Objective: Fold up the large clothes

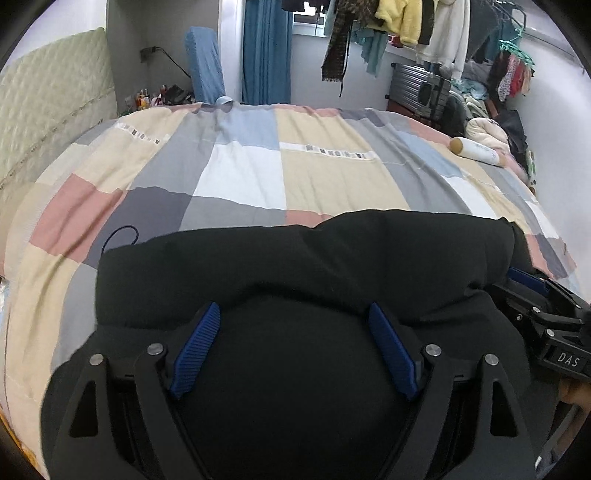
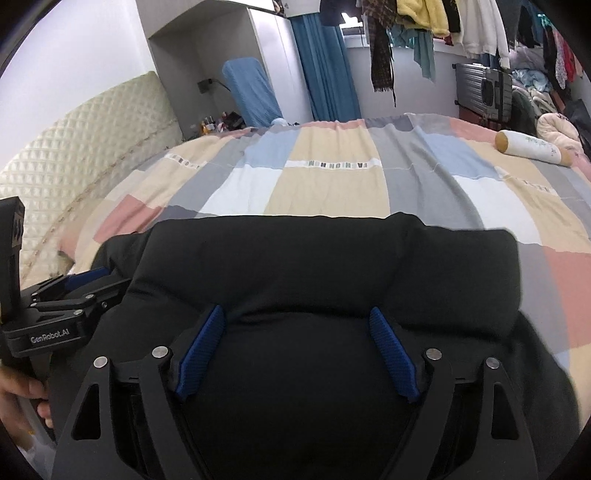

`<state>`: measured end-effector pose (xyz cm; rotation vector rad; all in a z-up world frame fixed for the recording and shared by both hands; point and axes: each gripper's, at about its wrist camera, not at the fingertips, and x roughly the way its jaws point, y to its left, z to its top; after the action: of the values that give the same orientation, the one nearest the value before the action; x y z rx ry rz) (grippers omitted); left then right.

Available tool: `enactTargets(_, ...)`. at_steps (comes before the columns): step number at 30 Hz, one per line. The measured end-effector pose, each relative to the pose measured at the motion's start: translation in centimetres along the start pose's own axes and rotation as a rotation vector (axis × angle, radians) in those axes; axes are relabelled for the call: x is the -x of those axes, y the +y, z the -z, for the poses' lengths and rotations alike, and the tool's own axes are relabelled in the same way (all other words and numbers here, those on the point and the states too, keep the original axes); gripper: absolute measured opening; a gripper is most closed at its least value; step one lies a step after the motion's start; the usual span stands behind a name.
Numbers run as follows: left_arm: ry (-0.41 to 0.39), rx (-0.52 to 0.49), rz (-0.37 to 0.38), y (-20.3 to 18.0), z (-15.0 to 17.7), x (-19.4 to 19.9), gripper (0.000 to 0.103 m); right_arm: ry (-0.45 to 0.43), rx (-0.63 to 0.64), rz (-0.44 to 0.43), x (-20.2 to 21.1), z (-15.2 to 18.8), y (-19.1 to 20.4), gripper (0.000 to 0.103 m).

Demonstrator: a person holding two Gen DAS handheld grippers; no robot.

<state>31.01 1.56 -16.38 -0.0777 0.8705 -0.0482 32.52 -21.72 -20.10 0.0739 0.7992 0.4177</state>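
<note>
A black garment (image 1: 303, 258) is spread in a folded bundle on the patchwork bedspread (image 1: 240, 173), and the left gripper (image 1: 293, 314) and right gripper (image 2: 297, 317) are held side by side above it — jaws spread, nothing pinched.

A home bedroom is shown: a bed (image 1: 258, 173) with a padded headboard (image 1: 51, 99), and hanging clothes (image 1: 402, 22), seemingly by a window.

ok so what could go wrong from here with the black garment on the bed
Both tongs, left and right, stand open over the black garment, so the puffy folded roll may spring back open. A loose dark cord at its left edge could snag. The roll sits near the bed edge and might slide.
</note>
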Motion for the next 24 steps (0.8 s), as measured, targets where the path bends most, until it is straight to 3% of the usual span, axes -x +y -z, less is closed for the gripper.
enactTargets(9, 0.019, 0.016, -0.01, 0.7, -0.5, -1.1, 0.085, 0.014, 0.021, 0.019, -2.2, -0.8, 0.1, 0.084)
enactTargets(12, 0.004, 0.025, -0.008, 1.8, -0.1, 0.3, 0.085, -0.002, 0.011, 0.009, -0.2, -0.8, -0.4, 0.083)
enactTargets(17, -0.031, 0.056, -0.007, 5.0, 1.1, 3.3, 0.087, -0.076, 0.05, 0.068, 4.7, -0.2, -2.9, 0.083)
enactTargets(24, -0.042, 0.092, -0.036, 8.6, 4.6, 4.1, 0.088, -0.05, 0.022, 0.099, 5.6, 2.8, -7.7, 0.083)
